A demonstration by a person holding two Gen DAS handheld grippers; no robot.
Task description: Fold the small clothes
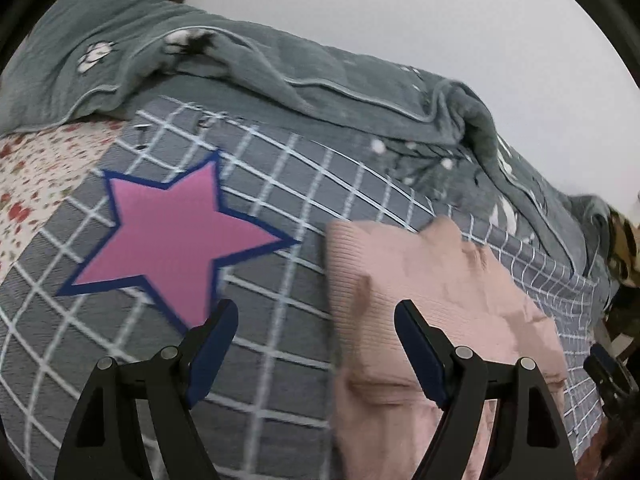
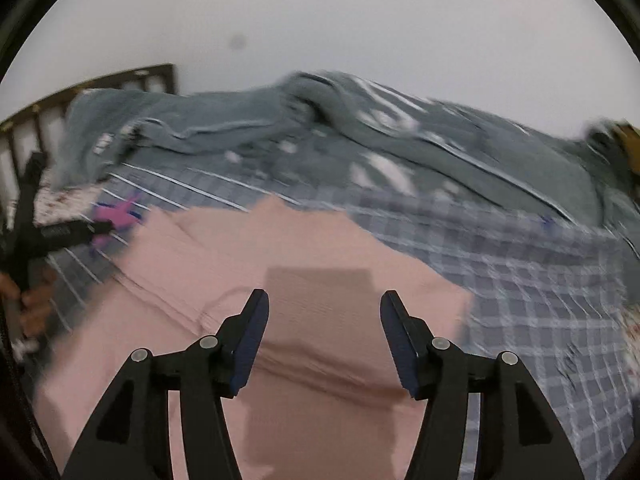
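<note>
Your bed point(image 1: 280, 184) wears a grey checked cover with a pink star point(image 1: 168, 232) printed on it. Directly on it lie the pink garment point(image 1: 440, 292) at 4 o'clock and a rumpled grey-green blanket point(image 1: 224, 60) (piped edges, white motifs) from 10 to 2 o'clock.

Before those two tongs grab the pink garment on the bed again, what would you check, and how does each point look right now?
1. Left tongs open: ok, jaws spread, nothing between them.
2. Right tongs open: ok, nothing held.
3. Pink garment lying on the checked bedsheet: ok.
4. Garment flat: not ok, creases and overlapping layers show.
5. Garment edges located: cannot tell, both views are blurred.
6. Grey blanket off the garment: ok, bunched behind it.
</note>
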